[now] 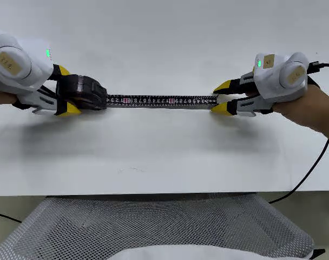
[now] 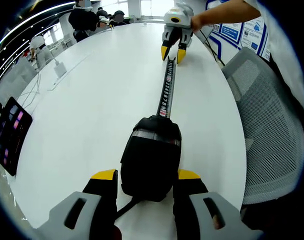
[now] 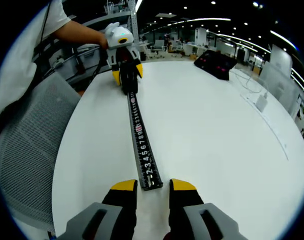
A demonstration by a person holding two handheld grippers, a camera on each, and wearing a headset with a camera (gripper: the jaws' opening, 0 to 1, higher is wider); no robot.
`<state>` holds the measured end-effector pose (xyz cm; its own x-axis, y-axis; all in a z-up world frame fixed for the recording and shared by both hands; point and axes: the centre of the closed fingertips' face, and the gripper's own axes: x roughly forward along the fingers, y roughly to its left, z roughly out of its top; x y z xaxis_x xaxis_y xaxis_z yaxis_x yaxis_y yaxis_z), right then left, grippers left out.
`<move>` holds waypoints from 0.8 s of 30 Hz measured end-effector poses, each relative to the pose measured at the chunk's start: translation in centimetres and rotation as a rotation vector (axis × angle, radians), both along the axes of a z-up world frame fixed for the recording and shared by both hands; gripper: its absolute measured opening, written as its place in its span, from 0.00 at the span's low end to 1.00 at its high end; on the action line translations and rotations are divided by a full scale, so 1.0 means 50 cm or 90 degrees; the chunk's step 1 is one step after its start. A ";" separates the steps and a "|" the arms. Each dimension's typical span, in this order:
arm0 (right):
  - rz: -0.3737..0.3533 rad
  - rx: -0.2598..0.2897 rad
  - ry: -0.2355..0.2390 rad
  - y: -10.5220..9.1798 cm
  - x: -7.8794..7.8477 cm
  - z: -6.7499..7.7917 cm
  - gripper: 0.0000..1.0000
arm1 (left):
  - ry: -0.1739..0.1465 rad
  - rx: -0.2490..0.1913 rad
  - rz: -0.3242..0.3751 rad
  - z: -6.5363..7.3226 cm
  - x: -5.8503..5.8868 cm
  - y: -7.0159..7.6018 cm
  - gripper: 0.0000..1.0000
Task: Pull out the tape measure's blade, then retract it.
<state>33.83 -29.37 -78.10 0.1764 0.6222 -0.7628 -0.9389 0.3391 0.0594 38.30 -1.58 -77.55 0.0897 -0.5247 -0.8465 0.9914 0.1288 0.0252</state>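
The black tape measure case [image 1: 82, 93] rests on the white table, and my left gripper [image 1: 67, 89] is shut on it. In the left gripper view the case [image 2: 151, 157] sits tight between the yellow-tipped fingers [image 2: 104, 175]. The dark numbered blade [image 1: 162, 101] lies flat, pulled out to the right. Its tip [image 3: 151, 183] lies between the fingers of my right gripper [image 3: 154, 185], which is open, with a gap on the right side of the blade. Across the table the right gripper [image 2: 173, 50] shows at the blade's far end, and the left gripper [image 3: 125, 75] shows from the other side.
A grey mesh chair [image 1: 153, 225] stands at the table's near edge. A black cable [image 1: 310, 168] trails off the right edge. A dark screen device [image 3: 219, 62] and a white adapter [image 3: 263, 102] lie on the far side of the table [image 1: 164, 32]. People stand beyond it.
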 end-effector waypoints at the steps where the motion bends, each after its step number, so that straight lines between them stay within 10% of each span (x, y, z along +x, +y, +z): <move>1: -0.001 0.000 -0.002 0.001 0.000 0.002 0.22 | 0.000 -0.001 0.004 0.001 0.000 0.003 0.40; 24: -0.133 0.025 0.015 0.000 -0.039 0.049 0.45 | 0.023 -0.119 0.218 0.071 -0.023 0.050 0.57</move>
